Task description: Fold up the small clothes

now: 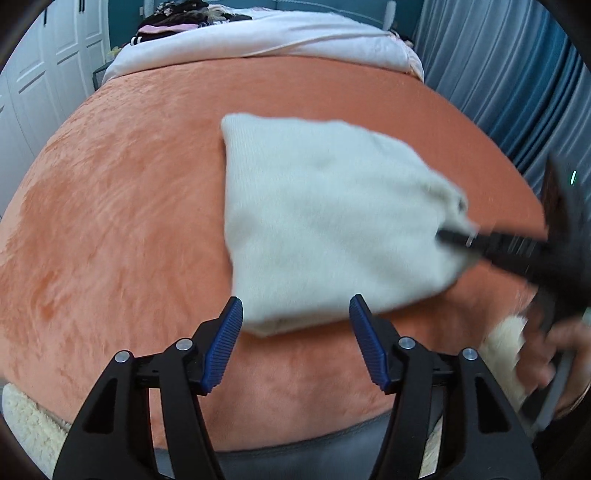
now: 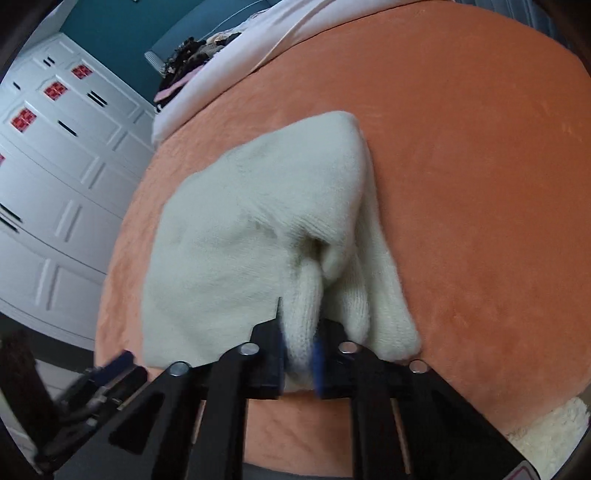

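garment: a cream knitted garment [image 1: 332,221] lies folded on the orange blanket [image 1: 129,203] of the bed, its near edge just ahead of the left gripper
left gripper: left gripper [image 1: 295,314] hovers with its blue fingers [image 1: 225,343] spread apart, nothing between them
right gripper: right gripper [image 2: 297,347] has its fingers pinched on a bunched fold of the knit; the pads are mostly buried in cloth and blurred
hard to see: in the left wrist view the right gripper and the hand [image 1: 565,350] behind it are smeared by motion
cut off: white duvet [image 1: 258,40] and dark clothes pile [image 1: 177,18] at the far end, partly out of frame
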Demonstrator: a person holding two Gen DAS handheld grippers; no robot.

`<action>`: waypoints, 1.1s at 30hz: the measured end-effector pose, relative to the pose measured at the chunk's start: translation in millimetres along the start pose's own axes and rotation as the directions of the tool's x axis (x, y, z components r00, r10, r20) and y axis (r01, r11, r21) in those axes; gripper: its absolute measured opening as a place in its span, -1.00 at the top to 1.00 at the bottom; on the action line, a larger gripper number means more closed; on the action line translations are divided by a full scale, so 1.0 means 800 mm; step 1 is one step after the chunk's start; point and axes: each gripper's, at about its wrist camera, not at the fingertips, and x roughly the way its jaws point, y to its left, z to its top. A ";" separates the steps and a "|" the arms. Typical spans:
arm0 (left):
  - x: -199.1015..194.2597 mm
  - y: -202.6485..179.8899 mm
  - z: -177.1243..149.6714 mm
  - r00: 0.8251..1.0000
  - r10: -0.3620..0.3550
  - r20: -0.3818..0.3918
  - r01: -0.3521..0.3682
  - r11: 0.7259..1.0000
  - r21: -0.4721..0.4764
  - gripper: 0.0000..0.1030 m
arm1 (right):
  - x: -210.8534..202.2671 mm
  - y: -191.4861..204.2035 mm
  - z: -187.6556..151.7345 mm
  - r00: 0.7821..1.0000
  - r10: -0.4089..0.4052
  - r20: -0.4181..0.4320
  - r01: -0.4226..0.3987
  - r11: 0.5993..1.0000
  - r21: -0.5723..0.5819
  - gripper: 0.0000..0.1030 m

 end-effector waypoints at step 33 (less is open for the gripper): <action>-0.006 -0.011 0.020 0.985 0.158 0.068 -0.157 0.987 -0.021 0.24 | 0.010 0.026 0.037 0.972 -0.226 0.072 0.234 0.960 -0.151 0.68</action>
